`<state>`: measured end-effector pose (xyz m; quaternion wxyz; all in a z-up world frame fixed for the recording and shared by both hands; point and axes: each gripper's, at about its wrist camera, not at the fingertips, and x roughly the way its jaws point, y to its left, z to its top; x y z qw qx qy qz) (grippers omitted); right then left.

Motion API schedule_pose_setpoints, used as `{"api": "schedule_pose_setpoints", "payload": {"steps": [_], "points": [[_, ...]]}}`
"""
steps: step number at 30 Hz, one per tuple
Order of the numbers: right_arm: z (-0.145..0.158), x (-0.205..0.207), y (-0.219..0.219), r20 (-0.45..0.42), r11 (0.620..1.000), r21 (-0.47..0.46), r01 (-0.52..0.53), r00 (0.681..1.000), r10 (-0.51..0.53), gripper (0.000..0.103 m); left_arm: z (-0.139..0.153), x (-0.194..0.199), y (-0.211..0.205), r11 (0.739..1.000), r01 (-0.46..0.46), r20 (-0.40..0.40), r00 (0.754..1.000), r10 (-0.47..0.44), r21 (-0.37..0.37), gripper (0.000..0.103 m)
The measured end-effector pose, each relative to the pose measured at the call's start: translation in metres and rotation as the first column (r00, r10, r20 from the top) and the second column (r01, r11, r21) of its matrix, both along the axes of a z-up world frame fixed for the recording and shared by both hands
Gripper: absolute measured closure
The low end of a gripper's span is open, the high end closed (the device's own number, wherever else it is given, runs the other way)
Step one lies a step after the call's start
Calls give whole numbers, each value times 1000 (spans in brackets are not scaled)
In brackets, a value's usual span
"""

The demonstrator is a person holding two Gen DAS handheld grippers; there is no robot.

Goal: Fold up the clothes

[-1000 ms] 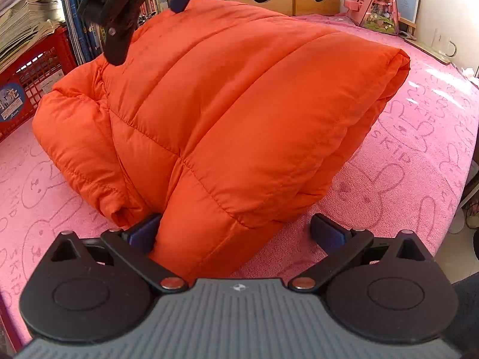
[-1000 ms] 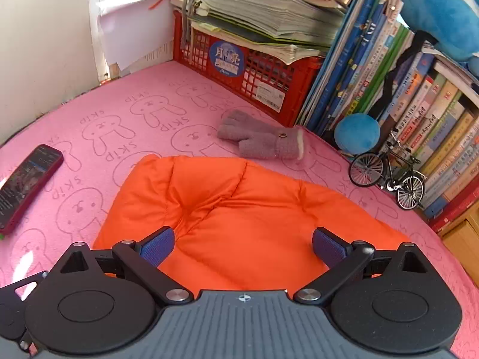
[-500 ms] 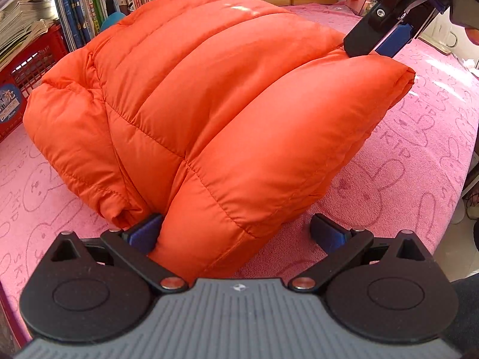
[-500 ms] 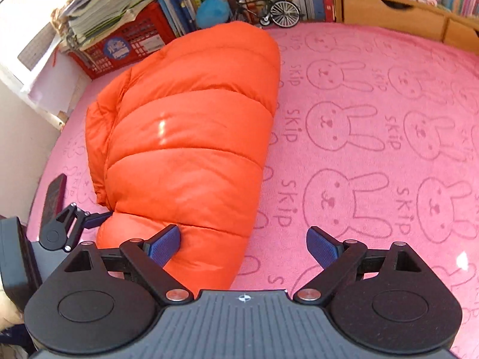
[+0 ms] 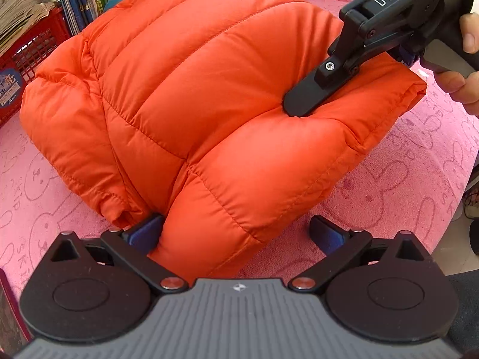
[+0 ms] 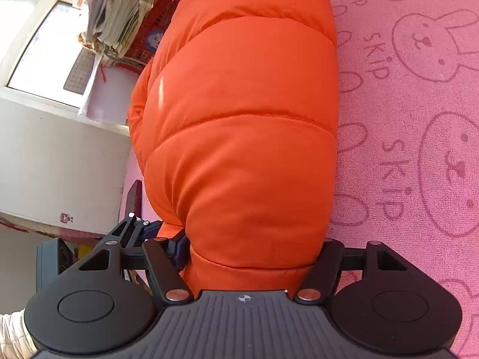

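Left wrist view: the left gripper (image 5: 236, 227) is sitting spread around the near corner of the puffy orange quilted jacket (image 5: 209, 95), a folded bundle on the pink rabbit-print cloth (image 5: 398, 179), while the right gripper (image 5: 302, 101), half a second ago at the far edge, is now pressing into it.

Right wrist view: its fingers are now straddling the jacket (image 6: 245, 137), spread wide, seemingly flattening the fold.

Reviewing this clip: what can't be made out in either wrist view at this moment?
- Right gripper fingers: right wrist view, buried in the orange down jacket; grip unclear.
- Jacket underside and inner folds: both views, covered by its own top layer.
- Phone: right wrist view, only an edge shows beside the jacket.
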<state>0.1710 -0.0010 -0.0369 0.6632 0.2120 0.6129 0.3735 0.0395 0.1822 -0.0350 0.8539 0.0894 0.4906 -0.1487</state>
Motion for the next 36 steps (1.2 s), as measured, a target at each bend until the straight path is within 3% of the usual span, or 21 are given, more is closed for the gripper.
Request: {"api": "schedule_pose_setpoints", "payload": {"steps": [3, 5, 7, 9, 12, 13, 15, 17, 20, 23, 26, 28, 34, 36], "points": [[-6, 0, -8, -51, 998, 46, 53, 997, -50, 55, 15, 0, 11, 998, -26, -56, 998, 23, -54, 0], [-10, 0, -12, -83, 994, 66, 85, 993, -79, 59, 35, -8, 29, 987, -97, -96, 992, 85, -125, 0], [-14, 2, -15, -114, 989, 91, 118, 988, -107, 62, 54, -17, 54, 957, -218, -134, 972, 195, -190, 1], [-17, 2, -18, -131, 984, 107, 140, 983, -126, 64, 74, -7, 82, 906, -349, -114, 937, 331, -240, 3], [-21, 2, -18, -141, 980, 124, 157, 980, -139, 64, 94, 36, 83, 872, -444, 60, 884, 464, -207, 3], [-23, 1, -18, -147, 978, 130, 164, 979, -145, 64, 99, 60, 75, 892, -420, 154, 883, 444, -165, 3], [-26, 1, -19, -156, 974, 142, 177, 976, -154, 64, 108, 69, 50, 936, -337, 295, 889, 351, -98, 3], [-28, 0, -23, -157, 971, 153, 184, 975, -160, 64, 101, 90, 23, 969, -244, 363, 899, 245, -48, 4], [-31, -2, -27, -154, 966, 170, 194, 974, -168, 64, 80, 120, 2, 982, -184, 371, 910, 185, -38, 6], [-33, -7, -29, -146, 959, 194, 204, 973, -177, 65, 61, 137, -3, 974, -223, 337, 915, 221, -35, 7], [-37, -10, -33, -157, 947, 222, 230, 968, -198, 65, 36, 145, 17, 945, -284, 268, 909, 320, -164, 0], [-40, -11, -35, -167, 940, 235, 246, 963, -210, 61, 28, 143, 21, 941, -282, 257, 910, 324, -188, 0], [-12, -7, -52, -56, 957, 234, 170, 985, -161, 45, 14, 138, 25, 938, -263, 252, 914, 317, -224, 0], [-5, -1, -65, -19, 954, 229, 193, 981, -194, 29, 10, 136, 25, 940, -256, 259, 915, 311, -225, 0]]}}
